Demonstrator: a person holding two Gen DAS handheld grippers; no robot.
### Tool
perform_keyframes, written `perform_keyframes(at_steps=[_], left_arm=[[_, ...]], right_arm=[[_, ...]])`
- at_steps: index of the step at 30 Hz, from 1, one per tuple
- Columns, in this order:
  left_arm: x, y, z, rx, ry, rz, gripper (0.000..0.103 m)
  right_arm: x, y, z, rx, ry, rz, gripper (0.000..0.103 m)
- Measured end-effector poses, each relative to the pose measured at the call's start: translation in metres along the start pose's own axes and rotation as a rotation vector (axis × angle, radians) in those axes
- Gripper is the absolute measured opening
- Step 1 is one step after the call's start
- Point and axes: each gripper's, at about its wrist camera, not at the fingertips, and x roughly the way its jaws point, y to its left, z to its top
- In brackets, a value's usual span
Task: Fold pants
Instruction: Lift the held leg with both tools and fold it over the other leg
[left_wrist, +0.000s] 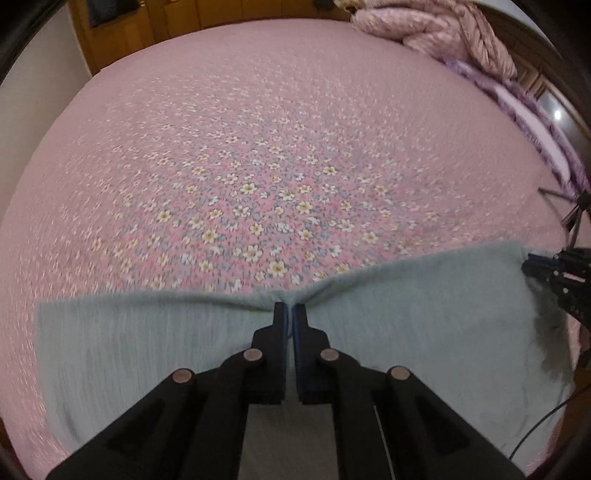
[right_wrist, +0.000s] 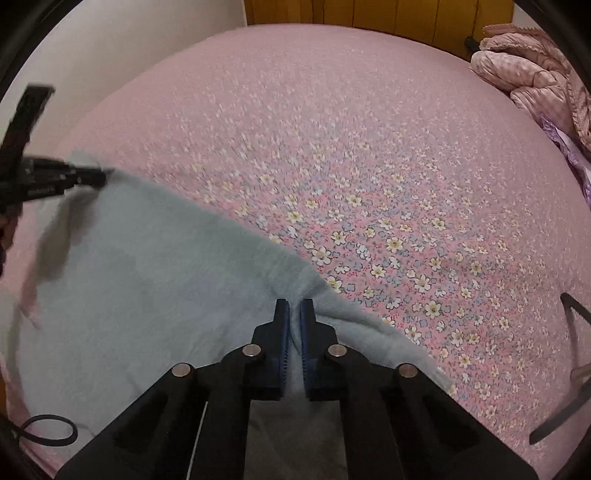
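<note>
My left gripper at 6 o'clock in its view has black linkage arms with round metal pins, and its blue-padded jaws are pressed onto the far edge of the pants, which puckers where they bite. The pants are pale grey-green, soft and fuzzy, a flat sheet across the lower frame. My right gripper shows at 3 o'clock in the left view, pinching the same edge at its corner. In the right wrist view my right gripper is at 6 o'clock, ribbed blue pads clamped on the pants with fabric bunched between them; the cloth runs toward 9 o'clock, where my left gripper nips the far corner. A thin black cable loops at 7 o'clock. Beyond lies the bed cover, pink, quilted, printed with small white and yellow flowers, motion-blurred at the edges. Farthest, at 1 o'clock, a crumpled puffy pink quilt and wooden panels.
</note>
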Motion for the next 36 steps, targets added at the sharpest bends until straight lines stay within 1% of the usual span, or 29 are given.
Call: perform_keyframes(at_steps=[1, 6, 7, 10, 11, 12, 14, 18, 21, 25, 29, 32, 36], left_arm=[[-0.007, 0.001, -0.009, -0.016, -0.013, -0.015, 0.002], [-0.046, 0.009, -0.032, -0.071, -0.077, -0.059, 0.002], [-0.047, 0.005, -0.032, -0.075, -0.088, -0.062, 0.002], [-0.074, -0.002, -0.047, -0.075, -0.154, -0.048, 0.002], [-0.091, -0.002, -0.059, -0.076, -0.177, -0.045, 0.002], [-0.101, -0.003, -0.067, -0.080, -0.202, -0.047, 0.002], [-0.119, -0.010, -0.085, -0.089, -0.241, -0.049, 0.002], [-0.152, -0.022, -0.123, -0.105, -0.296, -0.062, 0.002], [-0.175, -0.031, -0.155, -0.109, -0.325, -0.064, 0.002], [-0.194, -0.045, -0.196, -0.129, -0.338, -0.083, 0.002], [-0.192, -0.052, -0.237, -0.208, -0.315, -0.111, 0.002], [-0.178, -0.053, -0.257, -0.240, -0.278, -0.112, 0.002], [-0.153, -0.057, -0.276, -0.281, -0.185, -0.139, 0.003]], right_arm=[[-0.009, -0.003, -0.002, 0.009, -0.017, 0.017, 0.006], [-0.050, 0.002, -0.015, 0.000, -0.082, 0.048, 0.006], [-0.059, 0.003, -0.019, -0.005, -0.092, 0.054, 0.006], [-0.083, 0.015, -0.034, -0.030, -0.124, 0.062, 0.006], [-0.091, 0.018, -0.040, -0.042, -0.135, 0.061, 0.006], [-0.093, 0.028, -0.040, -0.051, -0.142, 0.059, 0.006], [-0.106, 0.036, -0.051, -0.065, -0.160, 0.057, 0.006], [-0.121, 0.048, -0.068, -0.099, -0.194, 0.049, 0.006], [-0.137, 0.062, -0.086, -0.137, -0.197, 0.044, 0.006], [-0.144, 0.075, -0.117, -0.167, -0.173, 0.028, 0.006], [-0.140, 0.084, -0.149, -0.164, -0.135, 0.027, 0.006], [-0.125, 0.088, -0.175, -0.155, -0.096, 0.006, 0.006], [-0.104, 0.084, -0.206, -0.087, -0.039, -0.009, 0.006]])
